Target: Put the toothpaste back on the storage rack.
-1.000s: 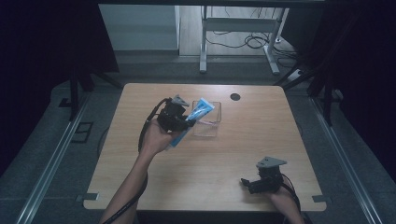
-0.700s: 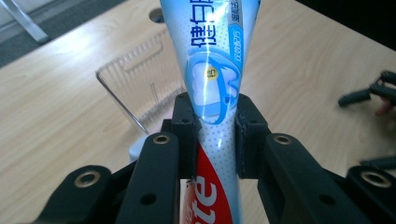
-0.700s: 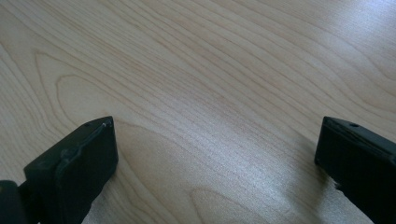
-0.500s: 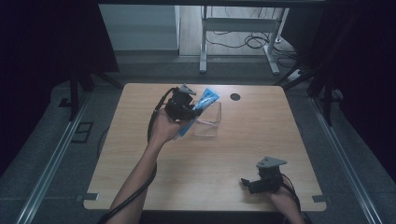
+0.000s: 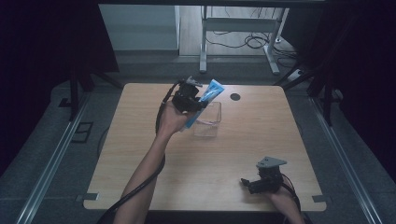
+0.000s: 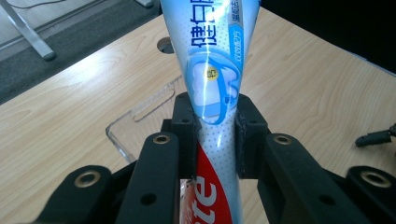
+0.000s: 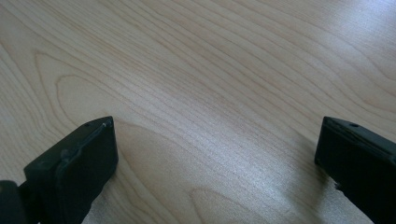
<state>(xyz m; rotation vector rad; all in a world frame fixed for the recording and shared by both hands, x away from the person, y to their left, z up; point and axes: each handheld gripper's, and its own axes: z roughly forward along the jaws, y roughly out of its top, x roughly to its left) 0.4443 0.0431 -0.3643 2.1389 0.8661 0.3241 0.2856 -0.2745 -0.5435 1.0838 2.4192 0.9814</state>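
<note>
Blue-and-white toothpaste tube (image 5: 206,100), clamped in the left gripper (image 6: 212,135), is rising farther above the clear plastic container (image 5: 208,122), suggesting removal; right gripper (image 5: 261,183) is resting spread, empty, near the container.

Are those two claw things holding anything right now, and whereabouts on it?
The left gripper pinches a blue, white and red toothpaste tube across its middle, over a clear plastic box. The right gripper is open above the wooden table, holding nothing.

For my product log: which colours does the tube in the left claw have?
The toothpaste tube is light blue and white, red lower down; the left gripper view shows it best.
</note>
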